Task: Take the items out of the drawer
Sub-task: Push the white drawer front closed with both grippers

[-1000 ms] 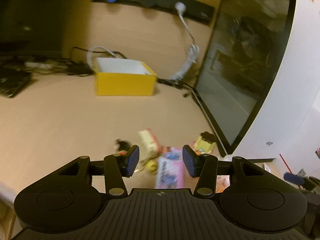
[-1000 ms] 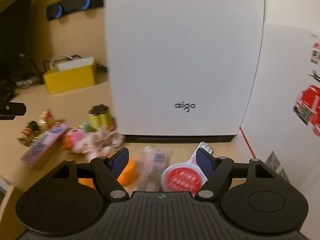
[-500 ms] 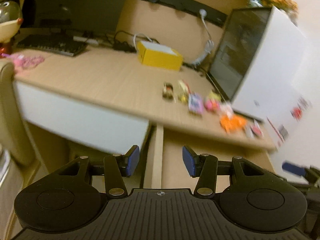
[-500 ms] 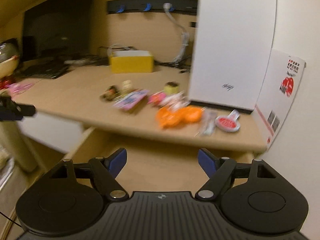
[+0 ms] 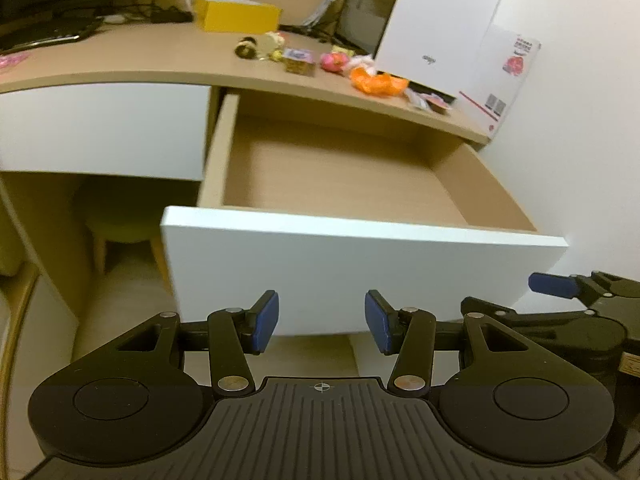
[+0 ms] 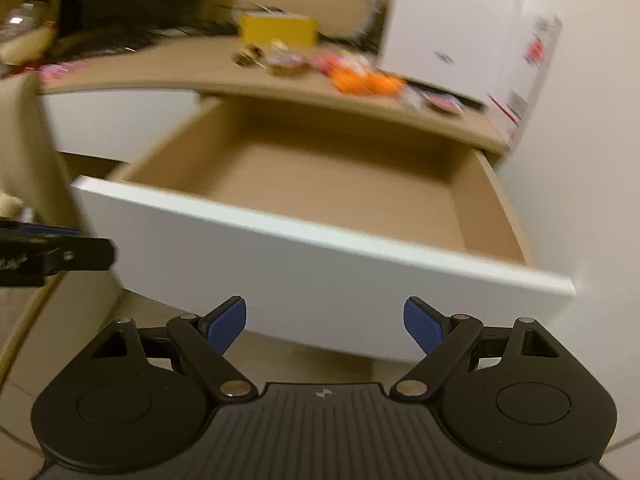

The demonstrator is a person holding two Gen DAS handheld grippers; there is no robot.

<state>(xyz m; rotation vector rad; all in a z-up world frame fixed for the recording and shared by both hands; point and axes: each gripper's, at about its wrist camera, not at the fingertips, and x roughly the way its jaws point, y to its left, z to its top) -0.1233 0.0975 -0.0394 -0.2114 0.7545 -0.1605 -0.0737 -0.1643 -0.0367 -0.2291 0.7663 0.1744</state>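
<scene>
1. Claws first: the left gripper point(image 5: 321, 327) sits spread apart with nothing between its blue pads, hanging low in front of the white drawer front point(image 5: 360, 268). The right gripper point(image 6: 325, 325) is empty too, and its jaws are opening wider right now.
2. The drawer point(image 5: 496, 192) is pulled out and, as far as either view shows, its wooden floor is bare. The strip just behind the front panel is hidden though, so something flat could be missed there.
3. The items are all up on the desktop point(image 5: 140, 60). Going left to right there's a dark round sweet point(image 5: 247, 46), a purple pack point(image 5: 299, 60), a pink wrapped thing point(image 5: 333, 62), an orange wrapper point(image 5: 378, 83) and a little red sachet point(image 5: 436, 103).
4. The orange wrapper and the sachet sit near the desk edge, right above the open drawer. A careless sweep could knock them back in.
5. Both grippers are level with the drawer front, so pushing forward from here could bang the panel and shove the drawer shut.
6. The right view is smeared, so judging any reach off it looks dicey.
</scene>
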